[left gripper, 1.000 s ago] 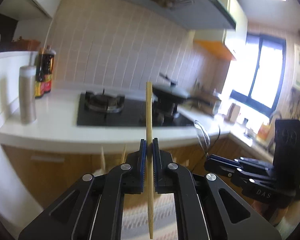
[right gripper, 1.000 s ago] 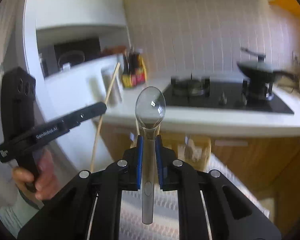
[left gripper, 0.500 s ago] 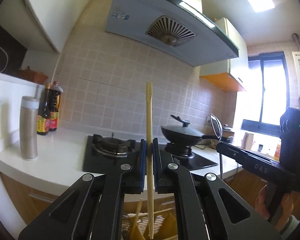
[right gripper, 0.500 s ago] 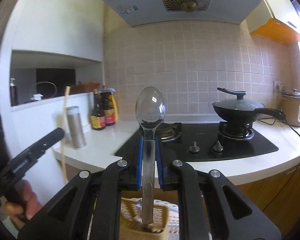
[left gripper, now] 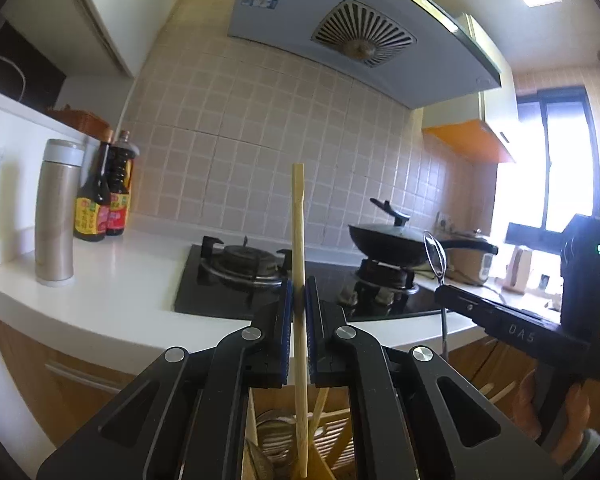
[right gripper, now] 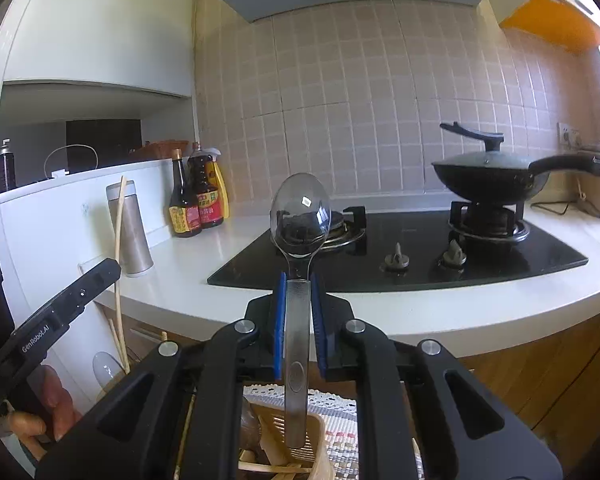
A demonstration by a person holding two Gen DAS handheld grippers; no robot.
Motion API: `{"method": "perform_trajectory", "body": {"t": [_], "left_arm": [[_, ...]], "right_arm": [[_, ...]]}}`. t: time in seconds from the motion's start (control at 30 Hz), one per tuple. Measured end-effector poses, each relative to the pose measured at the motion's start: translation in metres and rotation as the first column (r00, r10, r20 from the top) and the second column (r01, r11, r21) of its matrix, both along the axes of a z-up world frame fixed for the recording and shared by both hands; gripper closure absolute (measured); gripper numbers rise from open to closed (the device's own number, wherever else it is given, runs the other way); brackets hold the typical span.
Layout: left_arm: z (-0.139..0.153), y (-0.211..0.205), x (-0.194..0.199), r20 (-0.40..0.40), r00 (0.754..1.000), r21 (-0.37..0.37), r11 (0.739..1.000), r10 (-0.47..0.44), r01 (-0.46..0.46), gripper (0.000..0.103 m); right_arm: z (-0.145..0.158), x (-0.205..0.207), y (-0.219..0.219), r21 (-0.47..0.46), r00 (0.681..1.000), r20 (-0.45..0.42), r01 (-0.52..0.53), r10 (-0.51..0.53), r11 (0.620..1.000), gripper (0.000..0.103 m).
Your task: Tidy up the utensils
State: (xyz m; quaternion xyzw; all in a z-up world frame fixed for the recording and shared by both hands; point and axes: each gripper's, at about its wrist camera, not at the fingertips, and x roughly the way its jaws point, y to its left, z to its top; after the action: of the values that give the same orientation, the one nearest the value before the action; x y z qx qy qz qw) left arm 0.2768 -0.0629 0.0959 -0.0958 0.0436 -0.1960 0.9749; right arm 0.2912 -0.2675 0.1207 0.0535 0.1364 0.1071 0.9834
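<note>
- A chopstick (left gripper: 299,264) is being pinched upright by the left claw (left gripper: 298,300), its pads pressed together on the stick about midway along it; the lower end is hanging just over, or just inside, the holder (left gripper: 332,436) below.
- A spoon (right gripper: 300,248) is being gripped by the right claw (right gripper: 298,304), the blue pads pressed on the handle, bowl up; the handle end is pointing down into the basket-weave holder (right gripper: 312,428) seen beneath it.
- The holder is being shown as already partly filled: other chopsticks and at least one more spoon are standing or leaning in it, so part of the sorting is judged as done.
- Neither held piece is being released yet; both are judged as being at the lowering-in stage, with letting go left to do.
- Whether the two pieces are being aimed at separate compartments cannot be told, since the holder is largely hidden behind the claws.
- The holder is being seen below the edge of the bench (right gripper: 172,280), on a patterned mat (right gripper: 340,424); what carries it cannot be told.
- No loose utensils are being shown on the bench, which is carrying only a flask (left gripper: 56,212), bottles (left gripper: 104,196) and the hob (right gripper: 420,256) with a wok (right gripper: 496,176); how many pieces remain elsewhere cannot be judged.
</note>
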Motion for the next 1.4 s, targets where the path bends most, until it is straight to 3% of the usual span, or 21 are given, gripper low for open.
{"method": "perform_trajectory", "body": {"t": [0.17,0.43,0.5,0.57,0.73,0.77,0.83,0.93,1.07,1.17,1.3,1.4], "left_arm": [[-0.014,-0.009,-0.001,0.003,1.000,0.074,0.997,0.023,-0.023,0.098],[-0.022,-0.009,-0.008,0.001,1.000,0.089,0.996,0.022,-0.022,0.098],[-0.024,-0.008,-0.011,-0.002,1.000,0.095,0.995,0.020,-0.019,0.092],[-0.024,-0.003,-0.015,-0.005,1.000,0.083,0.996,0.016,-0.015,0.077],[-0.019,0.008,-0.024,-0.024,1.000,0.061,0.998,0.004,-0.003,0.074],[-0.018,0.012,-0.027,-0.027,1.000,0.051,0.999,0.001,0.001,0.069],[-0.015,0.019,-0.034,-0.037,0.999,0.026,1.000,-0.005,0.006,0.056],[-0.011,0.029,-0.048,-0.056,0.998,0.003,1.000,-0.023,0.023,0.048],[-0.011,0.033,-0.071,-0.080,0.996,0.027,0.999,-0.037,0.039,0.028],[-0.013,0.032,-0.092,-0.086,0.995,0.048,0.997,-0.048,0.053,0.022],[-0.017,0.031,-0.116,-0.096,0.994,0.044,0.997,-0.058,0.062,0.015],[-0.018,0.033,-0.132,-0.102,0.994,0.044,0.998,-0.044,0.049,0.012]], "right_arm": [[-0.007,0.004,-0.002,-0.009,1.000,-0.007,-0.022,0.022,1.000,0.093],[-0.014,-0.006,0.004,-0.060,0.999,-0.008,-0.050,0.049,0.997,0.092],[-0.016,-0.011,0.003,-0.069,0.999,-0.009,-0.048,0.048,0.996,0.092],[-0.016,-0.017,0.001,-0.064,0.999,-0.007,-0.053,0.053,0.997,0.091],[-0.014,-0.032,-0.008,-0.011,0.997,-0.023,-0.073,0.073,0.997,0.087],[-0.013,-0.037,-0.012,0.010,0.997,-0.026,-0.077,0.077,0.997,0.086],[-0.011,-0.046,-0.017,0.035,0.996,-0.026,-0.081,0.082,0.996,0.080],[-0.008,-0.066,-0.022,0.059,0.996,-0.021,-0.080,0.081,0.995,0.062],[-0.007,-0.100,-0.019,0.059,0.997,-0.029,-0.071,0.073,0.996,0.060],[-0.011,-0.121,-0.011,0.062,0.995,-0.047,-0.081,0.084,0.995,0.060],[-0.017,-0.144,0.002,0.062,0.993,-0.076,-0.087,0.092,0.994,0.047],[-0.018,-0.162,0.012,0.060,0.994,-0.070,-0.078,0.082,0.995,0.045]]}}
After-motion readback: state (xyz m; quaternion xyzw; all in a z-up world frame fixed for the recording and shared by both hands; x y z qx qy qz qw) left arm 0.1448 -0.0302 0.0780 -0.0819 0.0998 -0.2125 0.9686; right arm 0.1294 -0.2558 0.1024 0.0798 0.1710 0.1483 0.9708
